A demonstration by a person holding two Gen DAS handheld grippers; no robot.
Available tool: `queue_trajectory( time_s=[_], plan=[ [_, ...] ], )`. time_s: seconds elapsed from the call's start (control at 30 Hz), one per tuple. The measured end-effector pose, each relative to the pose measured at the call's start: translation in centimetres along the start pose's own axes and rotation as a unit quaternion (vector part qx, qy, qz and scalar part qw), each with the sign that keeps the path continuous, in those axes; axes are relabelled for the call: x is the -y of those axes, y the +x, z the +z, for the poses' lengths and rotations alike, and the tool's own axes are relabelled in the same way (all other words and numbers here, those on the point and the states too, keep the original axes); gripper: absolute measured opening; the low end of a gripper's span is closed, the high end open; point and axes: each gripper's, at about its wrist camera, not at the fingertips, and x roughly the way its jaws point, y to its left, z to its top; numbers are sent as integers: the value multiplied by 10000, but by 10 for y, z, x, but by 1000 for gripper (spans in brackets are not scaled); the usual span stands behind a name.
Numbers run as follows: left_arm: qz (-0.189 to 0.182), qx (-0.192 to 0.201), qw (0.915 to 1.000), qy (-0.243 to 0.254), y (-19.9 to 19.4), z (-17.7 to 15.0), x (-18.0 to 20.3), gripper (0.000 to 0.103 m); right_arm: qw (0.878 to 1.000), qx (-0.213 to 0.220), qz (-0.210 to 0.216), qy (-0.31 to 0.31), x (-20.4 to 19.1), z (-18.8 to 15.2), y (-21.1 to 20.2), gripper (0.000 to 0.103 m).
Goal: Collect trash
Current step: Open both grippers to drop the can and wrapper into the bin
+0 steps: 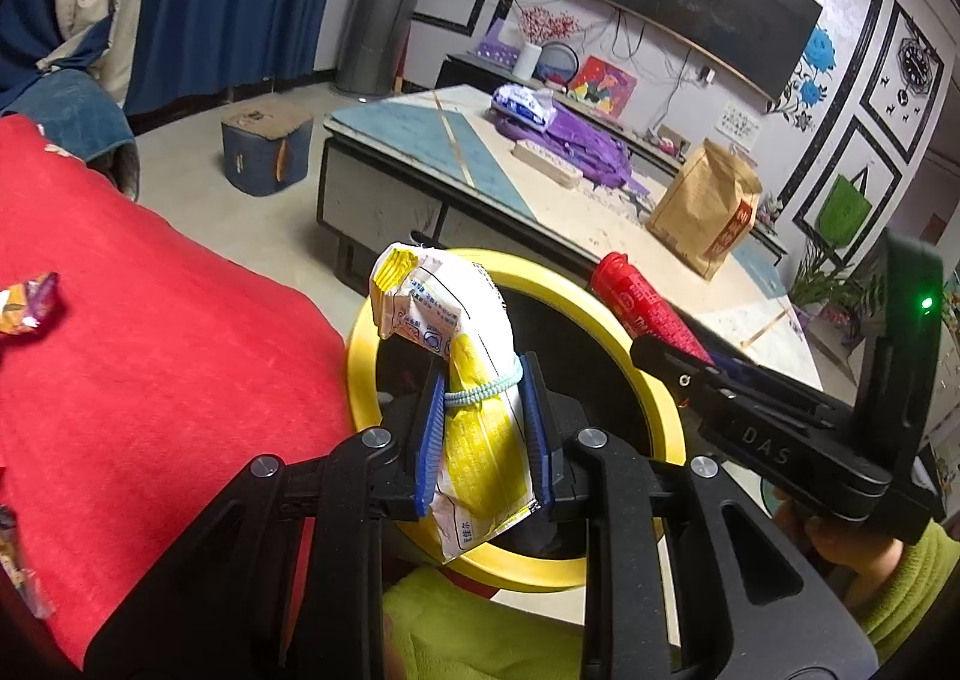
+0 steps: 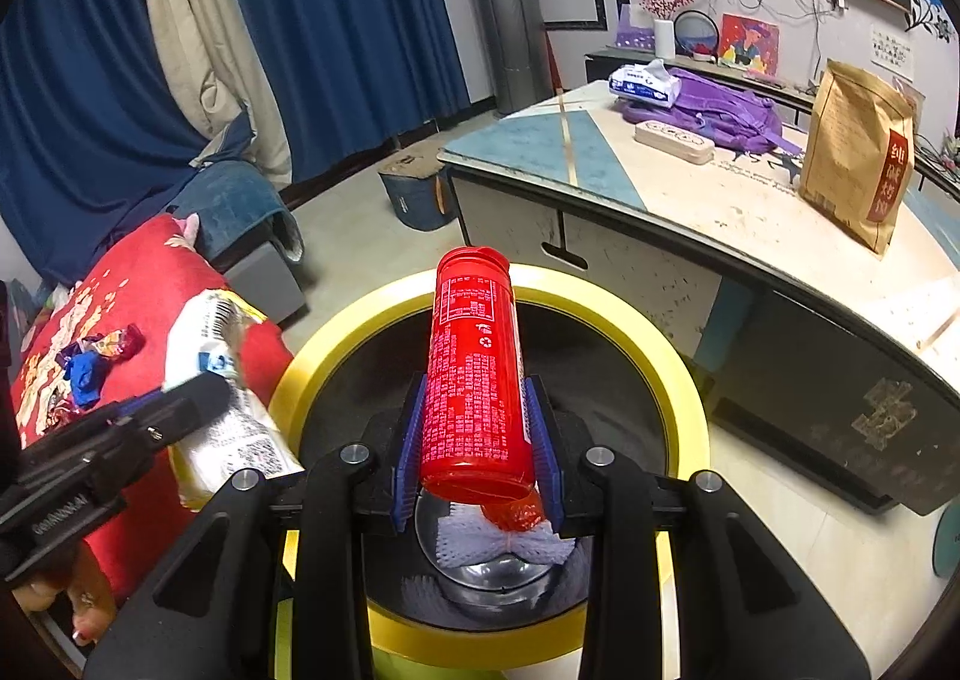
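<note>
My left gripper [image 1: 483, 428] is shut on a yellow and white snack bag [image 1: 456, 362] and holds it over the yellow-rimmed bin [image 1: 360, 356]. My right gripper [image 2: 477, 440] is shut on a red plastic tube [image 2: 474, 374] and holds it above the same bin [image 2: 678, 380]. The tube also shows in the left wrist view [image 1: 645, 308], and the bag in the right wrist view [image 2: 228, 404]. White netting and a red scrap [image 2: 516, 530] lie inside the bin. Candy wrappers [image 2: 102, 356] lie on the red cloth [image 2: 144, 284]; one wrapper [image 1: 27, 305] shows in the left wrist view.
A low table [image 2: 690, 200] behind the bin holds a brown paper bag [image 2: 858, 158], a purple backpack [image 2: 720, 110] and a tissue pack [image 2: 645, 80]. A blue stool [image 1: 264, 152] stands on the floor. Blue curtains [image 2: 330, 20] hang behind.
</note>
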Motion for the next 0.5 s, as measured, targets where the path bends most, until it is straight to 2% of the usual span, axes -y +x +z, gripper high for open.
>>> queue_trajectory(
  time_s=[0.33, 0.5],
  plan=[
    [21, -269, 9996, -19, 21, -3, -4, 19, 9997, -204, -66, 85, 5, -3, 11, 31],
    [-4, -336, 9994, -85, 24, -3, -5, 23, 9995, -245, -96, 163, 9, -2, 14, 33]
  ],
)
